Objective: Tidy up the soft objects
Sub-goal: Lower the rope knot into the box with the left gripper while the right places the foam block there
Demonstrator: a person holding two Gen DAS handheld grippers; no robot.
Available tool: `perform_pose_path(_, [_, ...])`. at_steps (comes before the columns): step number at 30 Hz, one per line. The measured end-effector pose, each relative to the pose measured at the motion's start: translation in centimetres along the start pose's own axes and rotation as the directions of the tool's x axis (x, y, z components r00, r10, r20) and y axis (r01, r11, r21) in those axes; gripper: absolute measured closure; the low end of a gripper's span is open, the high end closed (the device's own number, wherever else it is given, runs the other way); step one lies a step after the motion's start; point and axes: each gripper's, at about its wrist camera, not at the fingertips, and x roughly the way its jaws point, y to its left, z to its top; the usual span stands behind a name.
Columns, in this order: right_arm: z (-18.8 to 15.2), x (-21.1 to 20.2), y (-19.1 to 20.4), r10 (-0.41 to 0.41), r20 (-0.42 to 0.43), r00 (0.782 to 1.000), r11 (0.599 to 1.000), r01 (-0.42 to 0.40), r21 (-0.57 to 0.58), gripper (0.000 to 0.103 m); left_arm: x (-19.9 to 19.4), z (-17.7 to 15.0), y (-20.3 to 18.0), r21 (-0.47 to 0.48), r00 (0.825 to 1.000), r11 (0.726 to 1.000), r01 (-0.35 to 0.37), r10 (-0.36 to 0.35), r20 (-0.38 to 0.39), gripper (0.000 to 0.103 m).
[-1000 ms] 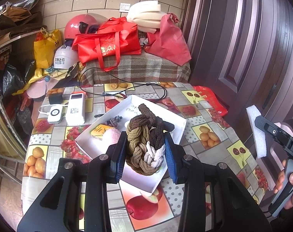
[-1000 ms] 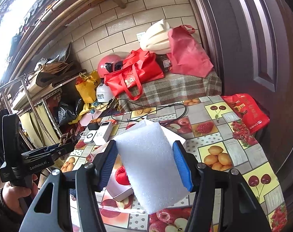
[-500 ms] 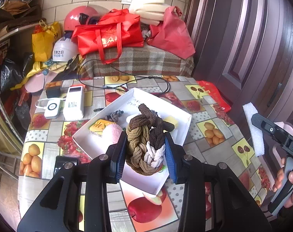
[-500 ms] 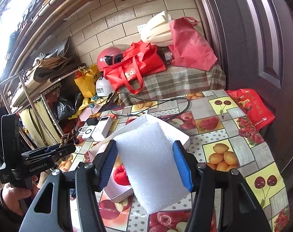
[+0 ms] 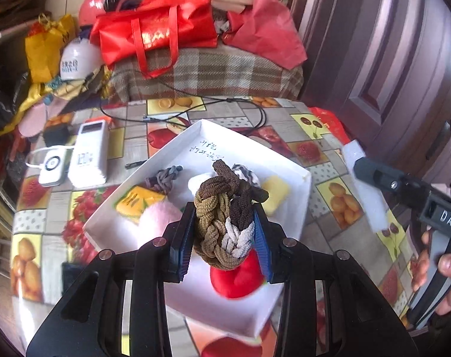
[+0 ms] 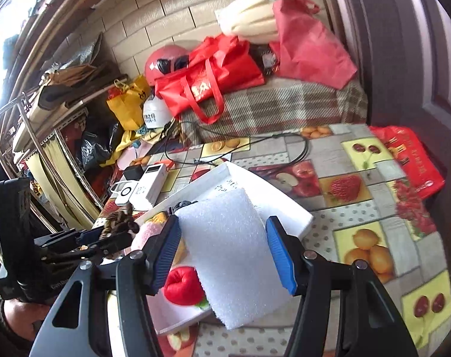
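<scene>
Pinching a braided rope knot (image 5: 222, 223), the left gripper (image 5: 224, 238) has both blue pads pressed on the knot's sides; the knot's brown, tan & white strands stick up fwd of the fingertips. Landmark = white tray (image 5: 296, 172) on the fruit-print tablecloth (image 5: 341, 196). Knot hangs above the tray's near half, w/ a red plush item (image 5: 237, 279) lying in the tray right under it. Also in the tray: pink fluffy ball (image 5: 157, 217) by its left side, yellow block (image 5: 276, 193) toward its right side, grey knotted cord (image 5: 162, 177) nearer its far corner, some handwriting on the tray floor beyond that.

Right gripper (image 6: 225, 253) clamps a white foam sheet (image 6: 231, 255) btw its blue pads; sheet tilts, lower corner poking down past the fingers. In the right wrist view the foam sits over the tray's right part, covering much of it; the tray's far corner & right edge show around it. Can't tell if the foam touches the tray.

Left of the tray: white power bank (image 5: 90, 154) and a smaller white device (image 5: 52, 166) side by side. Beyond the tray: black cable (image 5: 255, 113) looped on the cloth, then a plaid-covered surface (image 5: 213, 74) w/ a red bag (image 5: 157, 32). Right of the tray in the left wrist view, a person's hand (image 5: 442, 279) grips the other tool's handle.
</scene>
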Motion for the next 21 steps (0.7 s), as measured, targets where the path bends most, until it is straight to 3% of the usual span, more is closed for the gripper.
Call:
perform_pose_path(7, [0.8,7.2,-0.8,0.033,-0.086,0.996,0.997,-0.026,0.079,0.044,5.8,0.5,2.4,-0.065,0.997,0.998,-0.005,0.0,-0.073,0.067])
perform_pose_path(10, [0.7,9.5,-0.9,0.03,-0.111,0.993,0.995,-0.019,0.096,0.044,6.8,0.4,3.9,-0.096,0.996,0.995,-0.038,0.03,-0.083,0.059])
perform_pose_path(12, [0.7,10.8,-1.0,0.022,-0.115,0.993,0.994,-0.009,0.111,0.042,7.1,0.4,4.6,-0.103,0.996,0.993,-0.054,0.046,-0.08,0.05])
perform_pose_path(14, [0.8,11.8,-1.1,0.019,-0.11,0.994,0.992,-0.005,0.124,0.042,7.5,0.5,4.9,-0.089,0.993,0.991,-0.1,0.093,-0.078,0.012])
perform_pose_path(15, [0.8,12.1,-1.0,0.016,-0.106,0.994,0.992,-0.002,0.126,0.042,7.6,0.4,5.0,-0.081,0.99,0.988,-0.128,0.122,-0.073,0.004])
perform_pose_path(16, [0.8,12.4,-0.9,0.008,-0.103,0.995,0.992,0.005,0.125,0.033,7.6,0.4,5.1,-0.079,0.987,0.985,-0.151,0.146,-0.067,0.0])
perform_pose_path(17, [0.7,12.6,-0.8,-0.005,-0.106,0.994,0.993,0.017,0.116,0.014,7.7,0.3,5.3,-0.08,0.985,0.983,-0.167,0.162,-0.064,0.0])
perform_pose_path(19, [0.4,12.7,-0.8,-0.012,-0.1,0.995,0.994,0.023,0.11,0.0,7.8,0.1,5.7,-0.09,0.983,0.981,-0.174,0.167,-0.073,0.0])
perform_pose_path(21, [0.1,12.5,-0.7,-0.012,-0.097,0.995,0.994,0.022,0.105,0.0,7.8,-0.1,5.8,-0.092,0.981,0.978,-0.186,0.18,-0.078,0.0])
